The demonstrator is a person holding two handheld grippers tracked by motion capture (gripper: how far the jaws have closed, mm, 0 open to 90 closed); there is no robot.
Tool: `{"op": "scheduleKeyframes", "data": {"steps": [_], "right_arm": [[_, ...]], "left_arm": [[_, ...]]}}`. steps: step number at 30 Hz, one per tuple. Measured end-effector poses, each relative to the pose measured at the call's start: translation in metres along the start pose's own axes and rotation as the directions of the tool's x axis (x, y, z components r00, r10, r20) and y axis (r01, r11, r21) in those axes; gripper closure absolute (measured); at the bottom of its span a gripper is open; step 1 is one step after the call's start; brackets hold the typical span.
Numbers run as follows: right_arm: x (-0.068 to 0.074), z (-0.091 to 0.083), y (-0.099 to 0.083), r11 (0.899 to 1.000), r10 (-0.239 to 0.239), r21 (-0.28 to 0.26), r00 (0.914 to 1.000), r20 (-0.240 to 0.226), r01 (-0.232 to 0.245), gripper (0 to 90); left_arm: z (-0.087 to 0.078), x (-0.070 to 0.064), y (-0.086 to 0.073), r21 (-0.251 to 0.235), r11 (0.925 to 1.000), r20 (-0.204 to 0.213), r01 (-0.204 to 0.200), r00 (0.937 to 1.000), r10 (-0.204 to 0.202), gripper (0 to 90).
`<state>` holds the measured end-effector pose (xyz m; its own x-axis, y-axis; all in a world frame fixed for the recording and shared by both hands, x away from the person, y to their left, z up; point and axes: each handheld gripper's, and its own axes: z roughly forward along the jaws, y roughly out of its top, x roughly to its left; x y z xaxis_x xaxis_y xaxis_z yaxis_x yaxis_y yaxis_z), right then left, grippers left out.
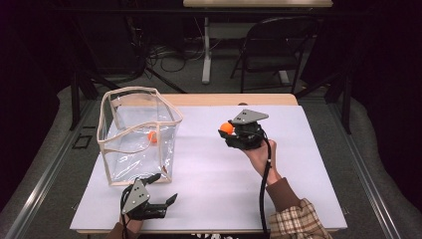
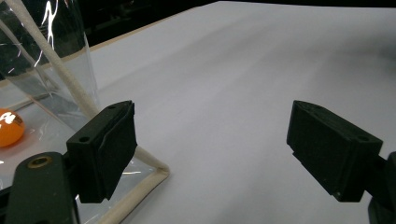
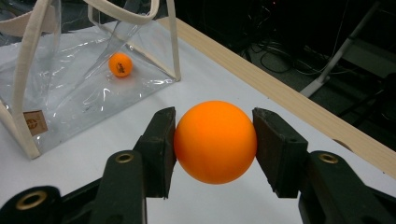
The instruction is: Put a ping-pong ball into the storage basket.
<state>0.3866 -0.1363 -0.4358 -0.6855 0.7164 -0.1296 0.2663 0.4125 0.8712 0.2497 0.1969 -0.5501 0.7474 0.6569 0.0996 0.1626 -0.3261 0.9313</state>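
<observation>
right gripper (image 1: 228, 130): squeezing the orange ball (image 3: 215, 141) between its jaws; the clear bag (image 1: 169, 121) is lying toward the table's left edge
left gripper (image 1: 164, 191): waiting open at the bag's near corner

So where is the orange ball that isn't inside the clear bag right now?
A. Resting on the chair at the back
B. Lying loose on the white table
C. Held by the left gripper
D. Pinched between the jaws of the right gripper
D: in the right gripper view the orange ball sits squeezed between the two black jaws of the right gripper, held above the table; the left gripper stands open.
</observation>
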Motion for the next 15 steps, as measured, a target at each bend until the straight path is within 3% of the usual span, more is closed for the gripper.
{"op": "scheduleKeyframes", "data": {"steps": [15], "right_arm": [[0.0046,0.0093,0.0103,1.000,-0.011,0.000,0.9998,-0.015,0.011,50.8]], "left_arm": [[0.0004,-0.0002,-0.0001,-0.001,1.0000,0.000,0.001,1.0000,-0.001,16.0]]}}
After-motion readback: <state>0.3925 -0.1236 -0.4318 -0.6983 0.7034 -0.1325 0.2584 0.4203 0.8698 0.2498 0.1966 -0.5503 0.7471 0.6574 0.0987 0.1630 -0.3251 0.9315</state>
